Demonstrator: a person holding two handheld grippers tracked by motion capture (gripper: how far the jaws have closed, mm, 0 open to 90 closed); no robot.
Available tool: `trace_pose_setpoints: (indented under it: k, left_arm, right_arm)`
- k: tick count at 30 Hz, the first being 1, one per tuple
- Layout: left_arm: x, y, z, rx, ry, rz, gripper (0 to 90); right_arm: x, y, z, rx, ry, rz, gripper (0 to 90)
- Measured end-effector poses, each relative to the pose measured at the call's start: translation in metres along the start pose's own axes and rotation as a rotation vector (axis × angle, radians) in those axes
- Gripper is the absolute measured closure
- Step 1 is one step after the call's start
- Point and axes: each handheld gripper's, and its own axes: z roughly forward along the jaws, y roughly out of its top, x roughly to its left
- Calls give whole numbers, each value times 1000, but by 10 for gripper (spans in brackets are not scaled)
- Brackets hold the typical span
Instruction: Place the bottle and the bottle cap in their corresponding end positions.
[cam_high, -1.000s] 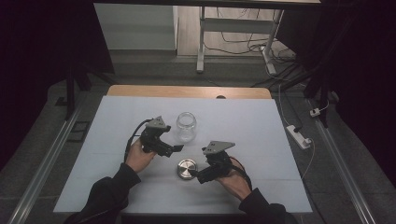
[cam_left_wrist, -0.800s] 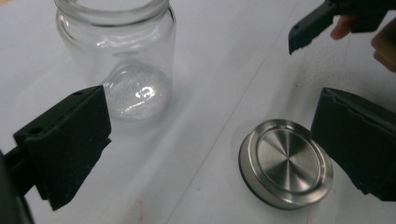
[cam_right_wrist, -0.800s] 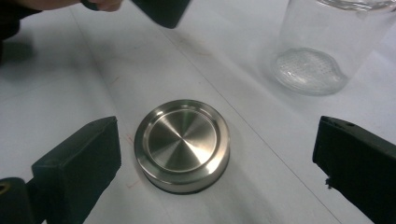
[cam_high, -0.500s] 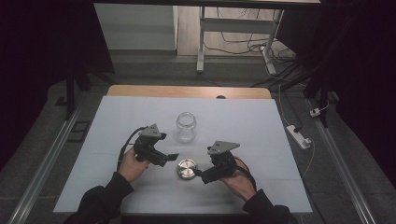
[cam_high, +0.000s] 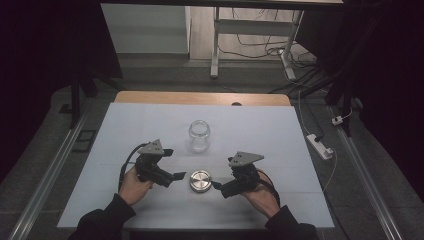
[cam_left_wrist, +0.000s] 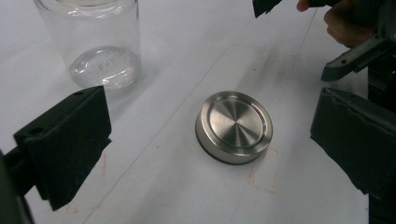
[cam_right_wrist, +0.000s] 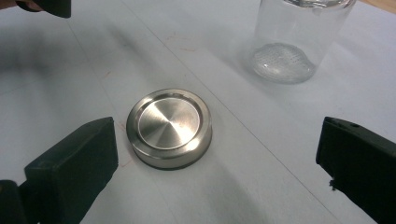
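Now the lid (cam_high: 200, 180), a round brushed-metal disc, lies flat on the white table (cam_high: 280, 135) between the two grippers, with nothing touching it. To its left in the high view, the left gripper (cam_high: 176, 176) points toward the lid with its jaws spread wide and nothing between them; in the left gripper view the lid (cam_left_wrist: 233, 126) sits ahead of the gap, clear of both jaws. On the other side, the right gripper (cam_high: 216, 186) also faces the lid, and its jaws have just been opening (they now stand wide apart, holding nothing); in the right gripper view the lid (cam_right_wrist: 169, 127) rests in front of the jaws, nearer the left one, apart from both. Beyond the lid, toward the far edge of the table, the jar (cam_high: 199, 135) stands upright, clear glass, its mouth uncovered, well apart from both grippers.
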Motion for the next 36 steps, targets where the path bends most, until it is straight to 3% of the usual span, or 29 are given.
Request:
trace_pose_setpoints:
  k: [14, 24, 36]
  left_arm:
    - [-6, -26, -34, -13, 61, -47, 0]
    - [-10, -50, -60, -26, 119, -91, 0]
    - [-19, -74, -87, -33, 190, -127, 0]
  right_arm:
    - [0, -8, -26, -10, -42, 0, 0]
    - [-4, -20, -46, -8, -104, 18, 0]
    - [-12, -38, -74, -28, -170, 77, 0]
